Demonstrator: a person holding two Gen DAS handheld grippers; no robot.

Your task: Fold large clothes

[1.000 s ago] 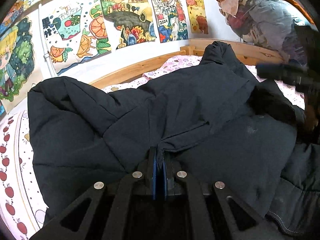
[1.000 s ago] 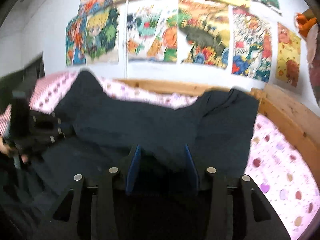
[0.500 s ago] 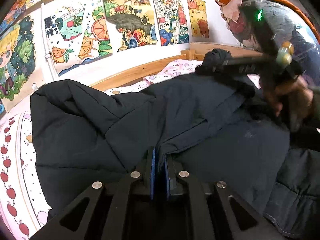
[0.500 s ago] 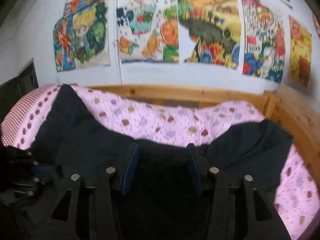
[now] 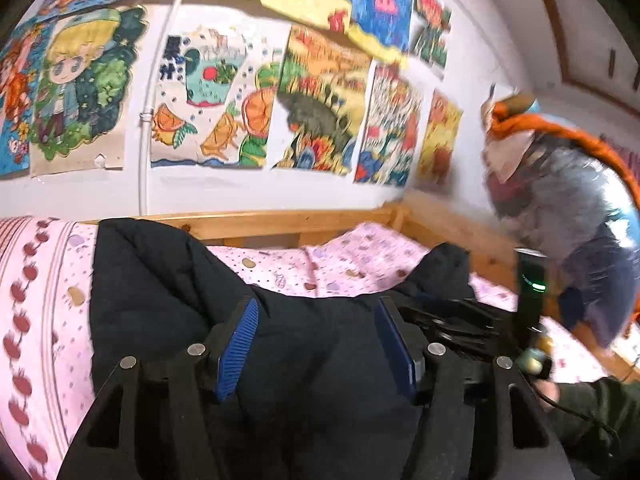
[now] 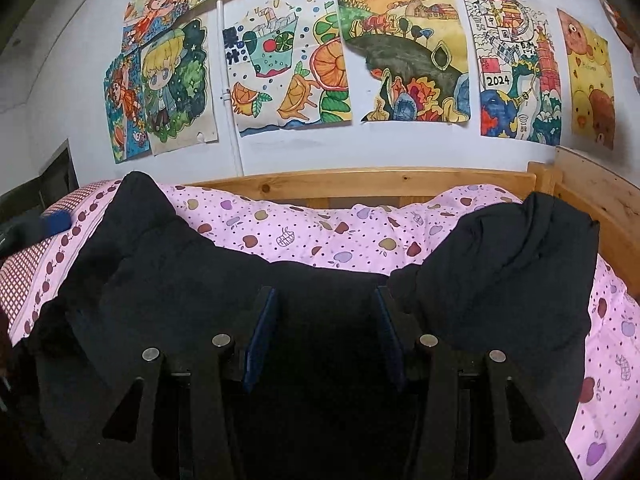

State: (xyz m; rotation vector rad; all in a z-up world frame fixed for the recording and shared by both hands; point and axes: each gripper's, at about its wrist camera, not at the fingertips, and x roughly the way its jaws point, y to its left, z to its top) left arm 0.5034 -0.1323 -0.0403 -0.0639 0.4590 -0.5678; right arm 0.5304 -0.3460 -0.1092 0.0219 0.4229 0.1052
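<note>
dark coat (image 6: pixel 168 292) lies spread on the bed (image 6: pixel 320 236), over the pink apple-print sheet, reaching from the left edge to the right edge near the wooden rail (image 6: pixel 360 182). one bunched part (image 6: pixel 508 268) humps up by the right rail. left tongs (image 5: pixel 316 338) opening, blue pads (image 5: pixel 236 346) apart, coat below them, nothing pinched. right tongs (image 6: pixel 326 332) spread over the coat's middle, pads not pressing on fabric. in the left view the right tongs (image 5: pixel 452 320) sit low over the coat at right, a sleeve (image 5: pixel 596 404) behind. drawings (image 6: pixel 400 52) on the wall.
</note>
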